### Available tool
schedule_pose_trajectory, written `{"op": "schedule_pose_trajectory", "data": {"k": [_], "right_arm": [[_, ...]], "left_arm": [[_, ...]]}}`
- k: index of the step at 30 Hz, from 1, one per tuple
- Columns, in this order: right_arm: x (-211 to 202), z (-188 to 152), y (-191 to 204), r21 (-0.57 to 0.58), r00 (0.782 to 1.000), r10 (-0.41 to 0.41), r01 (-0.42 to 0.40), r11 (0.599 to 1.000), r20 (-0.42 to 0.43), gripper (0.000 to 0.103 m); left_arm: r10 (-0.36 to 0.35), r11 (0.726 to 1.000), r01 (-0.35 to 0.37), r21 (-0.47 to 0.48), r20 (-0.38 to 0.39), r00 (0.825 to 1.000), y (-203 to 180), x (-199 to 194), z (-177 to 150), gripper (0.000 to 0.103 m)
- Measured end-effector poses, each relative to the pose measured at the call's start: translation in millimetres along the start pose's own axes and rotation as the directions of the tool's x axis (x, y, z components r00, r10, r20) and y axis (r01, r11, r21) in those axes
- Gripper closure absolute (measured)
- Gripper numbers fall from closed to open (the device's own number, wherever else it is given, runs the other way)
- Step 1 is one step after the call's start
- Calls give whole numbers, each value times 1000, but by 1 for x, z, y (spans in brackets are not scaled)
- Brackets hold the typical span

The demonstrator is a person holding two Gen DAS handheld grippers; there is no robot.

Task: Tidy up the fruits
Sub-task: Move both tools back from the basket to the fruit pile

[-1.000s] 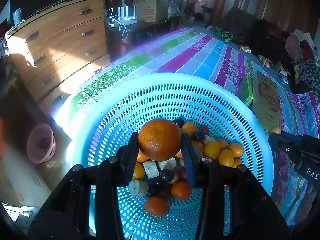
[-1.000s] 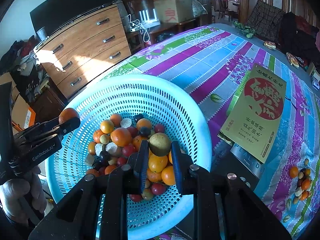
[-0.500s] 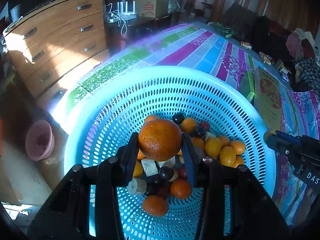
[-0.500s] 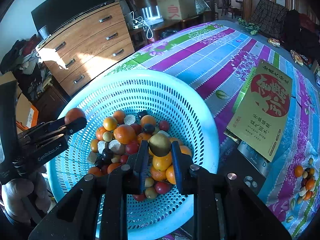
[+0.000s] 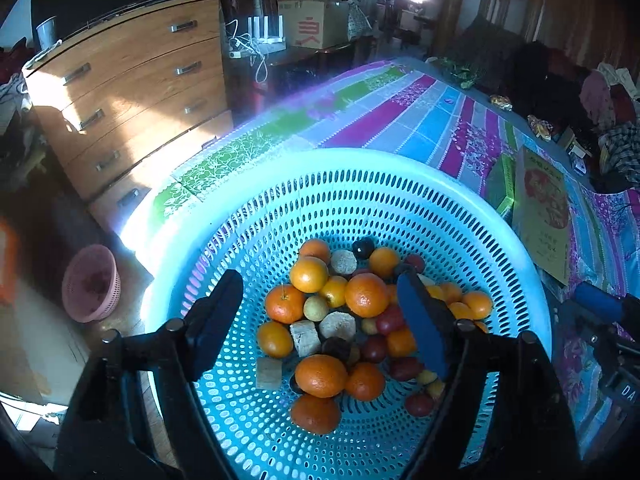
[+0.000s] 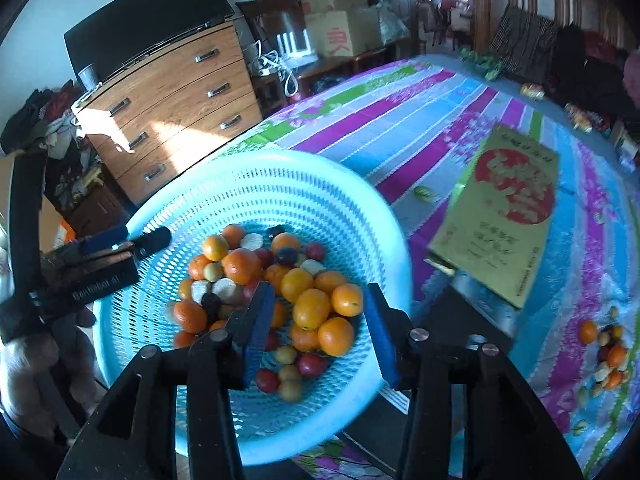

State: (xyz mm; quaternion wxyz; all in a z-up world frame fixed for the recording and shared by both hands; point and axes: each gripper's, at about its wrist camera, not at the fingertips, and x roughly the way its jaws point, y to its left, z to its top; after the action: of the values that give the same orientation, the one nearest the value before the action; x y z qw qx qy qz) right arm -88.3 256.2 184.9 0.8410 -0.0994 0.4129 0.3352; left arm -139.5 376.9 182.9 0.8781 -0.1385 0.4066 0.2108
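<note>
A turquoise perforated basket [image 5: 360,160] [image 6: 280,160] on the striped tablecloth holds a pile of oranges [image 5: 366,294] [image 6: 312,308], small red and dark fruits and pale chunks. My left gripper [image 5: 320,316] hangs over the pile with its jaws opening and nothing between its pads. In the right wrist view the left gripper [image 6: 138,238] reaches in over the basket's left rim. My right gripper [image 6: 320,324] is above the basket's near right side, its jaws opening too. No fruit is pressed between them; the pile shows below the gap.
A yellow carton with a red disc [image 6: 508,208] lies flat right of the basket. A small heap of fruits [image 6: 608,348] sits on the cloth at far right. A wooden dresser [image 6: 172,100] stands behind, and a pink basket [image 5: 92,284] is on the floor at left.
The left gripper let go of the big orange and the right gripper let go of the greenish-brown fruit. Both sets of jaws have spread apart. The right gripper shifted slightly toward the basket's right side.
</note>
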Motion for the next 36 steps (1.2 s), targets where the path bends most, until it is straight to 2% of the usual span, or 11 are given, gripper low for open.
{"op": "schedule_pose_trajectory", "data": {"k": [5, 8, 13, 18, 21, 25, 27, 30, 33, 36], "right_arm": [[-49, -32, 2, -58, 982, -109, 119, 991, 156, 50], [-71, -53, -9, -60, 963, -171, 187, 981, 207, 50], [-98, -95, -60, 62, 951, -236, 228, 972, 197, 50], [-122, -141, -110, 165, 946, -288, 263, 950, 151, 50], [-138, -168, -136, 223, 943, -307, 273, 936, 131, 50], [-160, -202, -166, 292, 940, -322, 280, 915, 108, 50], [-170, -218, -182, 327, 936, -335, 286, 901, 104, 50], [-181, -241, -211, 397, 930, -356, 293, 870, 92, 50], [-181, -262, -240, 458, 927, -369, 302, 836, 62, 50], [-177, -279, -265, 493, 929, -369, 310, 813, 24, 50]], "left_arm": [[-37, 999, 37, -4, 70, 997, -13, -19, 4, 23], [-61, 998, 59, 21, 112, 992, -32, -34, 6, 23], [-138, 988, 124, 88, 173, 975, -73, -60, 5, 22], [-245, 954, 204, 219, 182, 952, -133, -84, -7, 22], [-310, 924, 259, 282, 152, 939, -169, -93, -18, 22], [-400, 858, 354, 371, 54, 915, -223, -94, -31, 22], [-409, 829, 364, 424, 15, 913, -251, -89, -35, 22], [-441, 769, 411, 491, -59, 896, -300, -73, -40, 22], [-472, 692, 483, 536, -170, 865, -355, -42, -53, 23], [-466, 650, 523, 551, -255, 847, -399, -14, -74, 24]]}}
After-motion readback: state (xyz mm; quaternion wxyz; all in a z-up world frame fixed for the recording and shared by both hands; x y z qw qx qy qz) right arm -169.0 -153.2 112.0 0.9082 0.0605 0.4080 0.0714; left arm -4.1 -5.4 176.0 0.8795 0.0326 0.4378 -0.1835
